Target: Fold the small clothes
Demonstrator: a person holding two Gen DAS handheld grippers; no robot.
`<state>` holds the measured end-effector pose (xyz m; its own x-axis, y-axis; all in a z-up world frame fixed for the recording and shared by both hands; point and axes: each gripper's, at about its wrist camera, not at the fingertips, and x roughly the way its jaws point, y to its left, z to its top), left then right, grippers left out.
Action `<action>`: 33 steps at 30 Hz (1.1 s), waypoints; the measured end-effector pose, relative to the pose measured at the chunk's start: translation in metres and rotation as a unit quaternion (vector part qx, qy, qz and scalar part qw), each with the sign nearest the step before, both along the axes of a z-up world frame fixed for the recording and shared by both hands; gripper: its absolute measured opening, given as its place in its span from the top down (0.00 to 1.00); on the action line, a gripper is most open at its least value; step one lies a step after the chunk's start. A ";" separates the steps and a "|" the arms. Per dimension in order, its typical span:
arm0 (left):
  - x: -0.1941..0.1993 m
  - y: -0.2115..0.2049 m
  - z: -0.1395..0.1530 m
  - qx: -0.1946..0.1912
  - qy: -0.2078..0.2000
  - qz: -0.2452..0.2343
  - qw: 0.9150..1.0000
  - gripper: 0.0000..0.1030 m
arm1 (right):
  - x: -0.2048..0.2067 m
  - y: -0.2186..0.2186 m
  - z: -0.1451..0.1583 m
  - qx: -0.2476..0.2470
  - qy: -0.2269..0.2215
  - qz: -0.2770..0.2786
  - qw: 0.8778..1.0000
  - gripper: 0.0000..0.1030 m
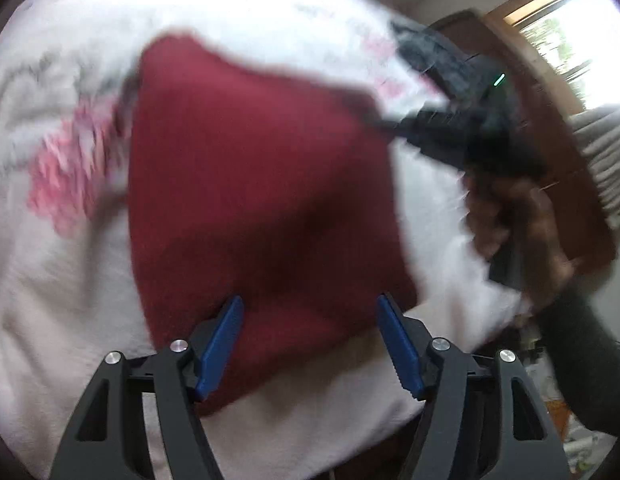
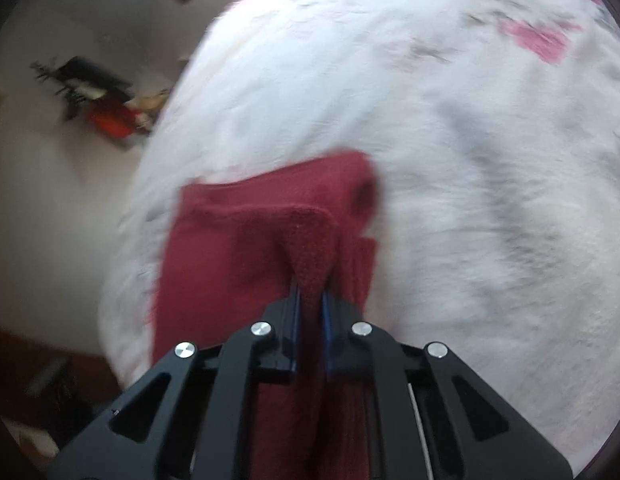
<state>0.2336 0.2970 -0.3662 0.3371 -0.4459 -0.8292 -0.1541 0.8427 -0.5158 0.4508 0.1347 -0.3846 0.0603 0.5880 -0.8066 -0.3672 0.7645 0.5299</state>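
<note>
Nearest us in the left wrist view, our left gripper (image 1: pixel 310 344) stands with its blue pads (image 1: pixel 224 346) spread wide and nothing between them, poised over the near edge of the dark red cloth (image 1: pixel 250 184). That cloth lies on a white blanket (image 1: pixel 62 272) printed with pink flowers. In the right wrist view, our right gripper (image 2: pixel 310 300) is pressed tight on a raised fold of the red cloth (image 2: pixel 310 248), pinching it so the fabric peaks upward; the rest of it lies on the blanket (image 2: pixel 450 160). Farther off in the left view, that gripper (image 1: pixel 374 118) meets the cloth's far right edge, held by a hand (image 1: pixel 510 216) in a dark sleeve (image 1: pixel 582 360).
</note>
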 end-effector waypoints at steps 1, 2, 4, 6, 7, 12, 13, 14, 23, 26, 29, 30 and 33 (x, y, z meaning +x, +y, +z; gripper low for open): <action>0.003 -0.003 -0.004 0.004 0.013 0.000 1.000 0.34 | 0.002 -0.001 -0.013 -0.002 0.017 -0.005 1.000 0.91; 0.005 -0.006 -0.001 0.007 0.016 -0.002 1.000 0.34 | 0.002 -0.002 -0.022 -0.004 0.025 -0.003 1.000 0.91; 0.009 -0.002 0.021 -0.007 0.000 -0.010 1.000 0.35 | -0.001 -0.005 -0.010 0.003 0.006 0.011 1.000 0.87; 0.022 0.007 0.043 -0.018 -0.031 -0.008 0.999 0.34 | -0.006 -0.013 0.010 0.014 -0.018 0.006 1.000 0.83; 0.031 0.019 0.054 -0.021 -0.049 0.003 0.999 0.34 | -0.008 -0.018 0.020 0.015 -0.036 0.002 0.999 0.83; 0.095 0.081 0.057 -0.048 -0.091 0.061 0.993 0.34 | -0.007 -0.010 0.042 0.033 -0.066 0.032 0.997 0.83; 0.112 0.089 0.048 -0.044 -0.083 0.062 0.994 0.34 | -0.005 0.000 0.035 0.031 -0.057 0.046 0.997 0.84; 0.126 0.093 0.036 -0.040 -0.069 0.063 0.995 0.34 | -0.002 0.009 0.026 0.024 -0.045 0.053 0.997 0.87; 0.153 0.090 0.014 -0.022 -0.031 0.038 0.999 0.43 | 0.012 -0.003 0.005 0.018 -0.004 0.052 0.998 0.94; 0.120 0.080 0.046 -0.044 -0.072 0.022 0.996 0.43 | -0.015 -0.008 0.032 0.030 -0.029 0.083 0.996 0.98; 0.102 0.065 0.031 -0.040 -0.050 0.007 0.998 0.43 | -0.039 0.002 0.016 -0.017 -0.024 0.129 0.991 1.00; 0.103 0.059 0.017 -0.020 -0.027 0.004 0.999 0.43 | -0.040 0.007 0.008 -0.038 -0.021 0.131 0.990 1.00; 0.091 0.061 0.004 0.006 -0.018 0.014 1.000 0.48 | -0.035 0.003 -0.006 -0.064 -0.020 0.120 0.990 1.00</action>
<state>0.3246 0.3576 -0.3621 0.3786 -0.4257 -0.8219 -0.1590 0.8448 -0.5108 0.4156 0.1381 -0.3911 -0.0366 0.4821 -0.8753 -0.5653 0.7123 0.4160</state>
